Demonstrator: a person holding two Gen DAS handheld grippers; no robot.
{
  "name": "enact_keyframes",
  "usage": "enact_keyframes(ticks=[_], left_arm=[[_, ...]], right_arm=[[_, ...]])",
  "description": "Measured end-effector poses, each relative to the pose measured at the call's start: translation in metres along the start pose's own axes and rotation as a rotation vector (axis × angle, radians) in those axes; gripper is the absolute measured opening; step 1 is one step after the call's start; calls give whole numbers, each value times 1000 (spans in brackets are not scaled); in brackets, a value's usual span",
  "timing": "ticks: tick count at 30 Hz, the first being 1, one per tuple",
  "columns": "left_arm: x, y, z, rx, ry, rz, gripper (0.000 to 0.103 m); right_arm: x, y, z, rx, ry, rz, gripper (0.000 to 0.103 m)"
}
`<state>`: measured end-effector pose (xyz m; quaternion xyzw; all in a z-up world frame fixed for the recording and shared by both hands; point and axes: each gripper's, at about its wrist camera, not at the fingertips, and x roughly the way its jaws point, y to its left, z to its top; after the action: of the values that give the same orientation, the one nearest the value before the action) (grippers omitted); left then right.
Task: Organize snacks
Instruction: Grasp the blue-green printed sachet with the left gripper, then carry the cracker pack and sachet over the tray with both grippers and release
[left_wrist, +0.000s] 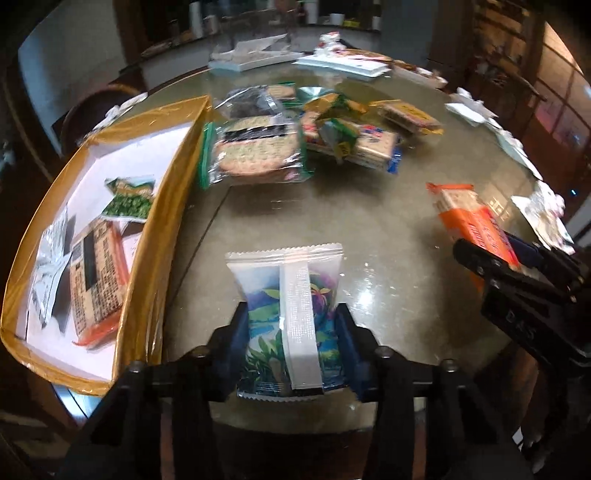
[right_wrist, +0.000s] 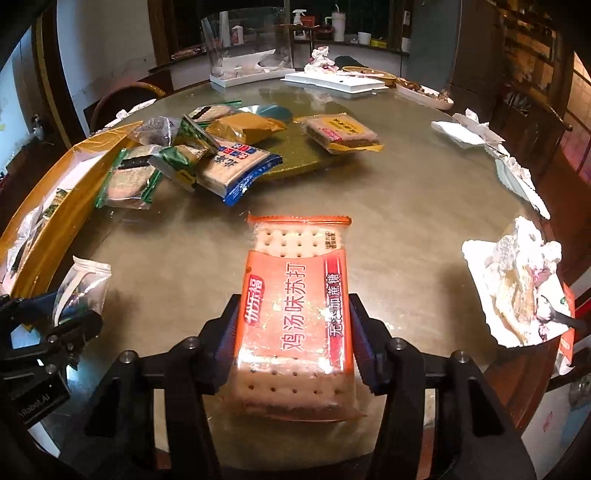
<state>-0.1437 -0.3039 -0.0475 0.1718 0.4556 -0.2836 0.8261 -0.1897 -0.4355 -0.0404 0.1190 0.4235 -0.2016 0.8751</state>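
My left gripper (left_wrist: 291, 314) is shut on a small snack packet (left_wrist: 291, 295) with a leafy print and a white back seam, held just above the glass table; its blue pads press on both sides. In the right wrist view that left gripper (right_wrist: 70, 310) and the small packet (right_wrist: 81, 284) sit at the far left. My right gripper (right_wrist: 293, 306) is shut on an orange soda cracker pack (right_wrist: 295, 295). A gold-rimmed box (left_wrist: 162, 206) at the left holds a green pea packet (left_wrist: 129, 199) and another orange cracker pack (left_wrist: 98, 273). A pile of loose snacks (left_wrist: 258, 147) lies mid-table.
A paper plate with food scraps (right_wrist: 517, 284) sits at the right table edge. White trays (right_wrist: 332, 79), a clear container (right_wrist: 247, 40) and crumpled tissues (right_wrist: 476, 125) line the far and right rim. A yellow biscuit pack (right_wrist: 340, 133) lies apart from the pile.
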Motion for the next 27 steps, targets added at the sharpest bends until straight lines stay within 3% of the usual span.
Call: enact_keyframes(ticks=[2,6,10,17,22,27], left_arm=[[-3,4,-3,-23,-11,-67,40],[-7,10,-6,-73,-21,-149,38],[-16,17,-5,-127,-58,-211,38],[-28,19,-8,-140,-100,-246,36],[-53,41,-7,-189,-165,-275,35],[-79,76,0,-244,-251,-246,35]], right_arm=[[-2,-2,-2,18,-12,16,55],[-9,-8,-8,79,-30,173,55],[-13,-8,-12,111,-33,249,55],[-29,3,-10,123,-95,309,55],[-42,20,0,109,-132,364,55],[-52,51,17,66,-149,448,55]])
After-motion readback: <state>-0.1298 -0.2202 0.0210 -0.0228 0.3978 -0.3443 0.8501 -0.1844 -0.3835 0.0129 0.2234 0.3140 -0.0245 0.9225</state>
